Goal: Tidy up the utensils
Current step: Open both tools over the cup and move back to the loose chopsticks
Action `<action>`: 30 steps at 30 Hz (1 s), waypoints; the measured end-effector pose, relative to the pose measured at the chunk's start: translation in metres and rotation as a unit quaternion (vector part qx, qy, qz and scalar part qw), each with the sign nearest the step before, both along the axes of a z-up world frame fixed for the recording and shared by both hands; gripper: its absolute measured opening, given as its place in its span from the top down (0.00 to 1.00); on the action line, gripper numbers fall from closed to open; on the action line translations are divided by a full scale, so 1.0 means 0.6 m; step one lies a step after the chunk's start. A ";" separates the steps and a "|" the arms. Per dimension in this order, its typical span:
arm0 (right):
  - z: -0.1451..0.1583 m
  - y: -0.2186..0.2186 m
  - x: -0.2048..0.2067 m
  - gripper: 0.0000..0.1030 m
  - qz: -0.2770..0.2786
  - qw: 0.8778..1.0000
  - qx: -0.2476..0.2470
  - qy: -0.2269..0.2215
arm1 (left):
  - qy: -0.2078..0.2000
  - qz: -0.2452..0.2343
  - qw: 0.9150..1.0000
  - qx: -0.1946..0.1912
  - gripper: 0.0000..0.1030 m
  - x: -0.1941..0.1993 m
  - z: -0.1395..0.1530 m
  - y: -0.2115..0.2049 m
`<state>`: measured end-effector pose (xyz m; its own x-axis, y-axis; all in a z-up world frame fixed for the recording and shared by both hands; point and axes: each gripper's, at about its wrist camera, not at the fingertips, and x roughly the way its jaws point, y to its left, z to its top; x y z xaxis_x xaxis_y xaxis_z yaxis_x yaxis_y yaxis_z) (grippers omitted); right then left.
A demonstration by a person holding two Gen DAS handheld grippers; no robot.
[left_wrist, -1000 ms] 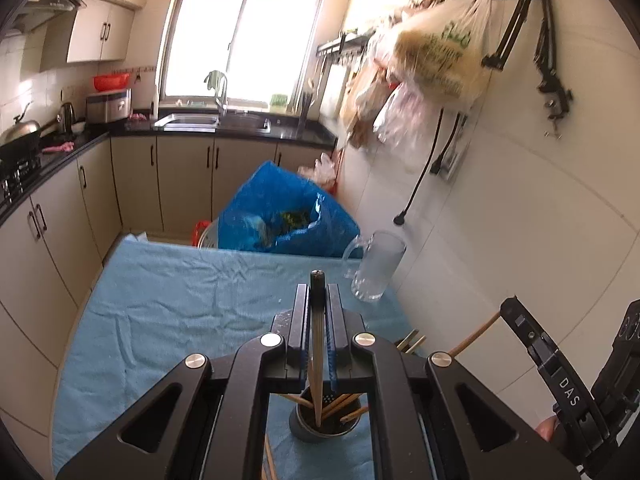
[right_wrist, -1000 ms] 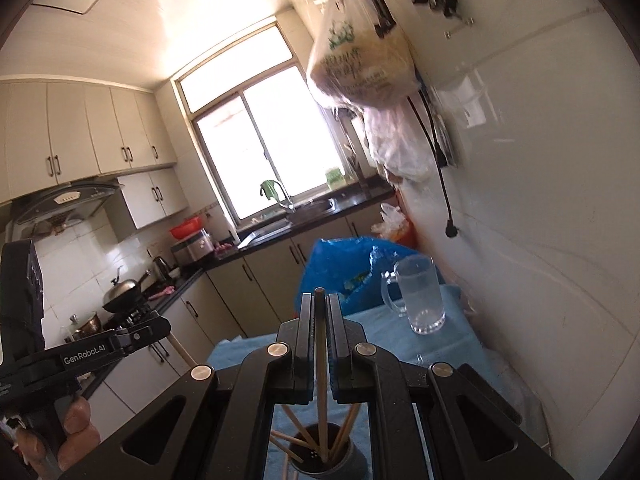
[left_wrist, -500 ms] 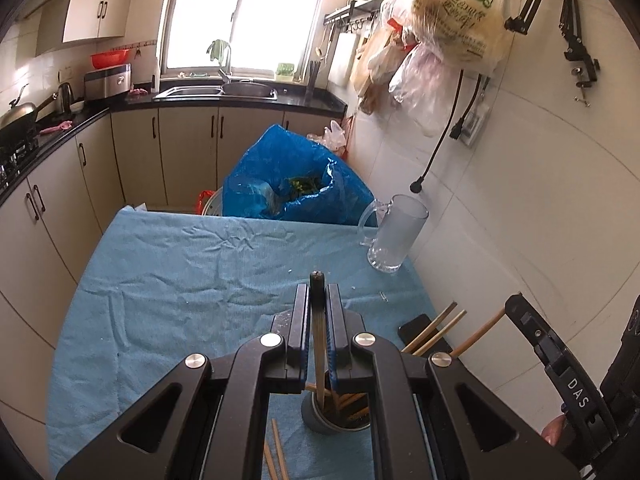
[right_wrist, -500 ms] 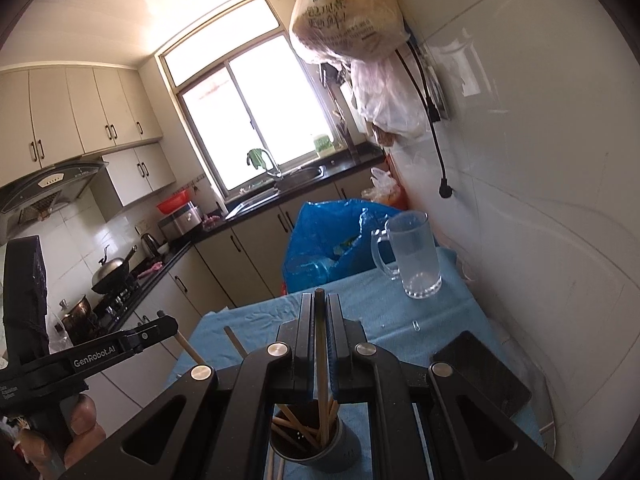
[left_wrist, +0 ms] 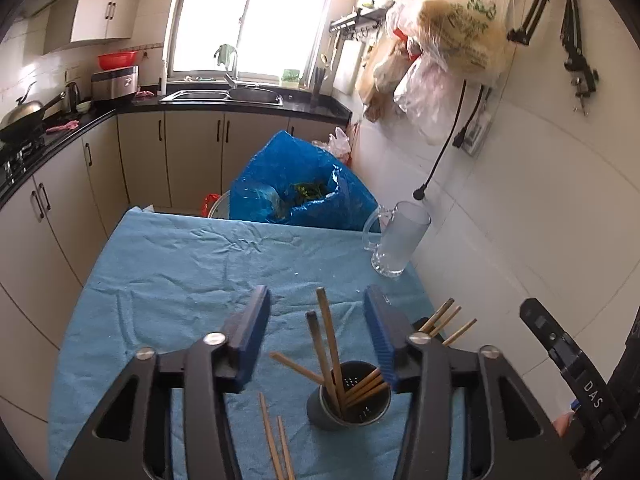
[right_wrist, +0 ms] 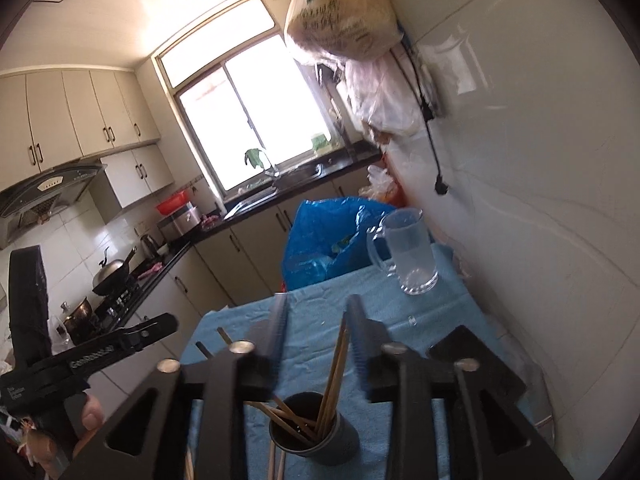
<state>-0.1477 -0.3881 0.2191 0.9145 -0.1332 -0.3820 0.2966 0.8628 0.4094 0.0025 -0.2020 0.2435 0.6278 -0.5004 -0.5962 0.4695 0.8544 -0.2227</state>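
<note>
A dark grey utensil cup (left_wrist: 348,404) stands on the blue cloth (left_wrist: 180,280) and holds several wooden chopsticks (left_wrist: 328,340). My left gripper (left_wrist: 316,292) hangs just above the cup. Its jaws are opening, and two chopsticks stand free between the blue pads, touching neither. In the right wrist view the same cup (right_wrist: 316,436) sits below my right gripper (right_wrist: 318,300). Those jaws are also opening, and a pair of chopsticks (right_wrist: 336,364) leans close along the right finger, not pinched. Loose chopsticks (left_wrist: 276,440) lie on the cloth beside the cup.
A glass mug (left_wrist: 396,240) stands at the far right of the table near the white wall. A blue plastic bag (left_wrist: 304,188) sits behind the far edge. A flat black object (right_wrist: 472,356) lies right of the cup with chopstick ends (left_wrist: 444,318) over it. Kitchen cabinets run along the left.
Both grippers were shut on a chopstick over the cup; both sets of jaws have now parted and the chopsticks stand in the cup. The left gripper has sunk a little.
</note>
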 end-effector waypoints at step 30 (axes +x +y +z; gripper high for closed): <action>-0.170 0.146 -0.042 0.00 0.057 0.986 -0.043 0.153 | 0.229 0.173 0.957 0.036 0.11 0.009 -0.289 0.357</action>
